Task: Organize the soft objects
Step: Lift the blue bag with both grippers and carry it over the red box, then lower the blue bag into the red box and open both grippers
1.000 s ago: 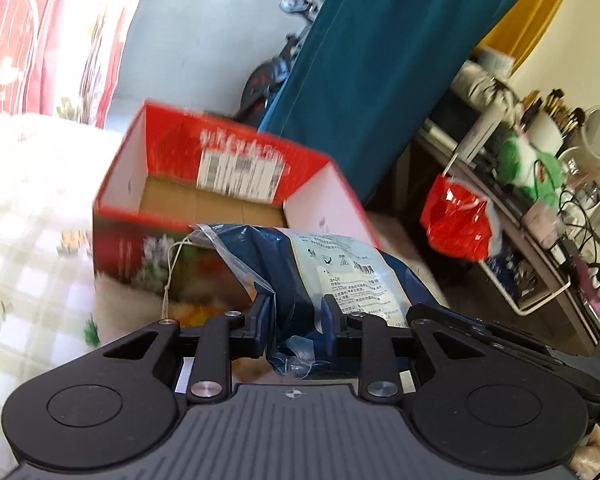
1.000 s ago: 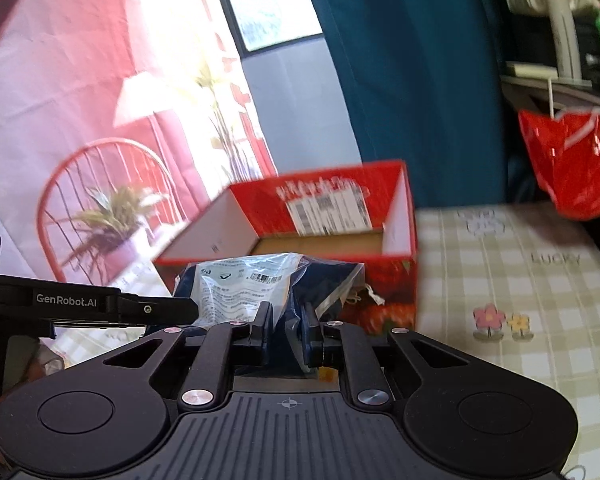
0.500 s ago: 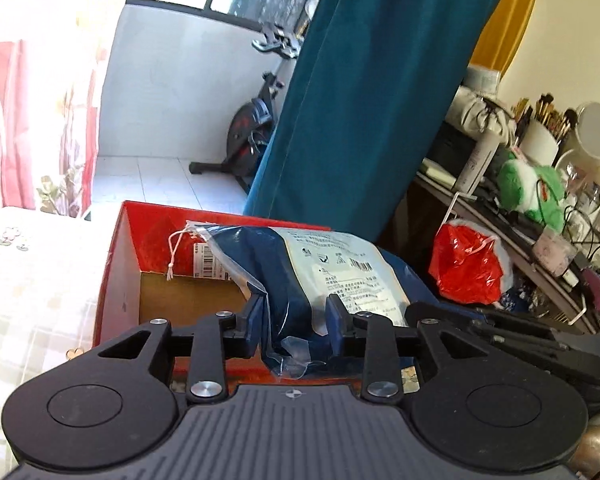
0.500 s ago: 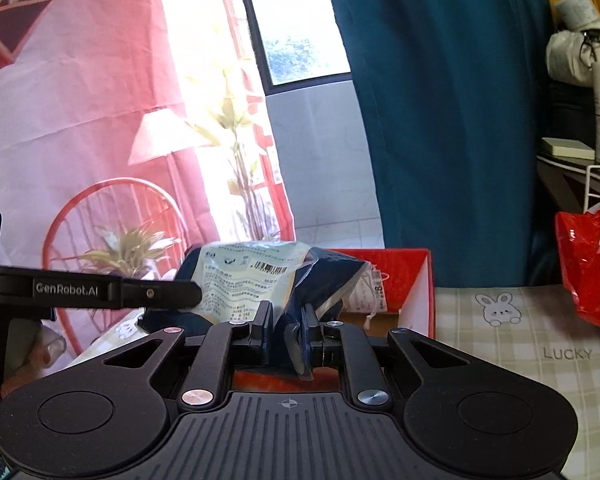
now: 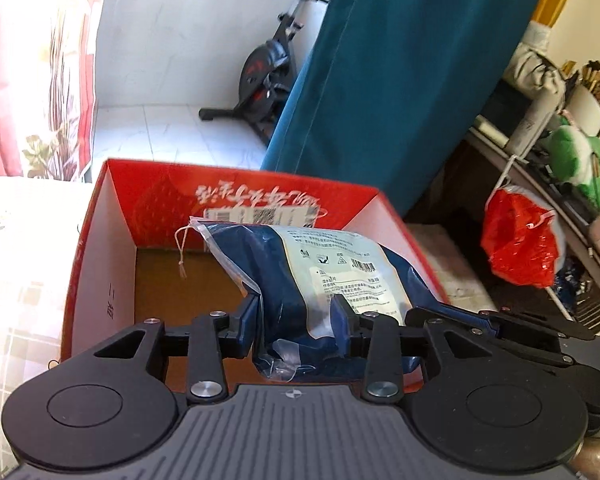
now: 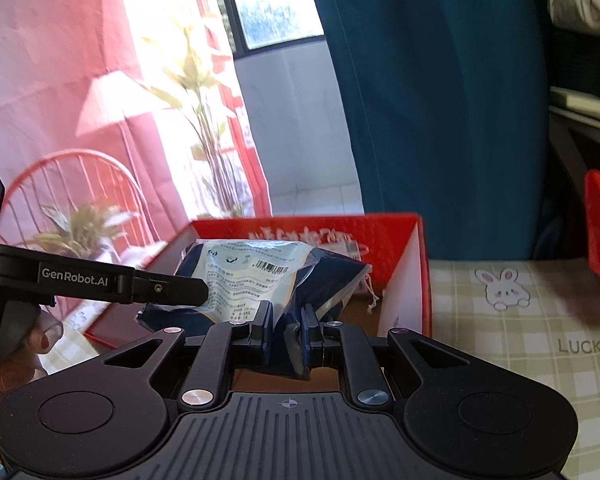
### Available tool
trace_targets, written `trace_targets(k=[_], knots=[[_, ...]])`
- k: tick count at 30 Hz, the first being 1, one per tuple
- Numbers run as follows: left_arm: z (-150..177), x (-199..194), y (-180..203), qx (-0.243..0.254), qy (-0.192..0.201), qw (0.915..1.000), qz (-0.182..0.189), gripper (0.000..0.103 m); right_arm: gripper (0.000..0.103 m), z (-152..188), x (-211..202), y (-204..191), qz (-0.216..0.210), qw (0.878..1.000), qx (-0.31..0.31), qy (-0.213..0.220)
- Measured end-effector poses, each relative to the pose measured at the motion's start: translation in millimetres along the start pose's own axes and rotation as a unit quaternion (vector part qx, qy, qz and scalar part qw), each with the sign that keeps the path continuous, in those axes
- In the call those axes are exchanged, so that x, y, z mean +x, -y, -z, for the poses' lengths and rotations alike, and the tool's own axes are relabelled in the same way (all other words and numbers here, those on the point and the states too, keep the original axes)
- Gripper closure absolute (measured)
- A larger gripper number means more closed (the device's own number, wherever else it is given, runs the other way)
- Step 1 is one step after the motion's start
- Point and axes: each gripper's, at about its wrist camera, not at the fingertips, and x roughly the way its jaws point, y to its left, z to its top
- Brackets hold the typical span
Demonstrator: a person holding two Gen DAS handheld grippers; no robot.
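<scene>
A soft navy item in a clear plastic bag with a pale printed label [image 5: 324, 264] hangs between both grippers over an open red cardboard box [image 5: 112, 248]. My left gripper [image 5: 296, 312] is shut on the bag's near end. My right gripper [image 6: 286, 324] is shut on the bag [image 6: 252, 276] from the other side. The box [image 6: 404, 272] has a bare brown floor and a white shipping label on its far wall. The left gripper's body [image 6: 80, 276] shows at the left of the right wrist view.
The box stands on a checked tablecloth [image 6: 520, 328] with a rabbit print. A teal curtain [image 5: 400, 80] hangs behind. A red plastic bag [image 5: 520, 240] hangs off a cluttered shelf on the right. An exercise bike [image 5: 268, 76] stands beyond.
Both grippers have carried the bag up and forward, from in front of the box to above its opening. Both stayed shut on the bag.
</scene>
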Motion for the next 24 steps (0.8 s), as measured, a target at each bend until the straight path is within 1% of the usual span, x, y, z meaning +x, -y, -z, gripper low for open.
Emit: trace_targets(k=[4,9,10,12,13,14,15,17,20,24], knots=[[0.2,8.2,-4.1,0.007,-0.008,0.9999,-0.005,0.063,0.090,2.8,15.7,2.2,0.003,1.000,0.002,-0.013],[0.4,15.1,-3.7,0.019,-0.008,0.9997,-0.010,0.062,0.090,5.7,25.2,4.8,0.010,1.000,0.005,-0.018],[0.0,18.4,-2.8,0.025,-0.009,0.9996,-0.013,0.060,0.090,6.1,26.8,5.2,0.013,1.000,0.005,-0.019],[0.8,24.6,-1.6,0.040,-0.019,0.9988,-0.024,0.052,0.089,7.3,30.3,6.4,0.020,1.000,0.003,-0.023],[1.7,26.5,-1.7,0.046,-0.023,0.9982,-0.031,0.049,0.087,7.6,32.1,7.2,0.026,0.999,0.001,-0.027],[3.1,26.9,-2.2,0.050,-0.026,0.9977,-0.038,0.048,0.084,7.8,32.7,6.7,0.032,0.999,-0.001,-0.029],[3.8,26.9,-4.4,0.051,-0.028,0.9974,-0.043,0.047,0.084,8.4,32.0,6.4,0.036,0.999,-0.003,-0.030],[4.7,23.5,-8.2,0.046,-0.028,0.9974,-0.047,0.046,0.080,8.8,28.4,6.7,0.036,0.999,-0.006,-0.028],[5.5,10.7,-10.5,0.042,-0.020,0.9978,-0.048,0.046,0.080,8.1,20.4,4.0,0.037,0.999,-0.009,-0.025],[10.2,-13.6,-5.5,0.058,-0.002,0.9965,-0.061,0.046,0.080,7.3,3.4,-7.5,0.031,0.999,-0.019,-0.016]])
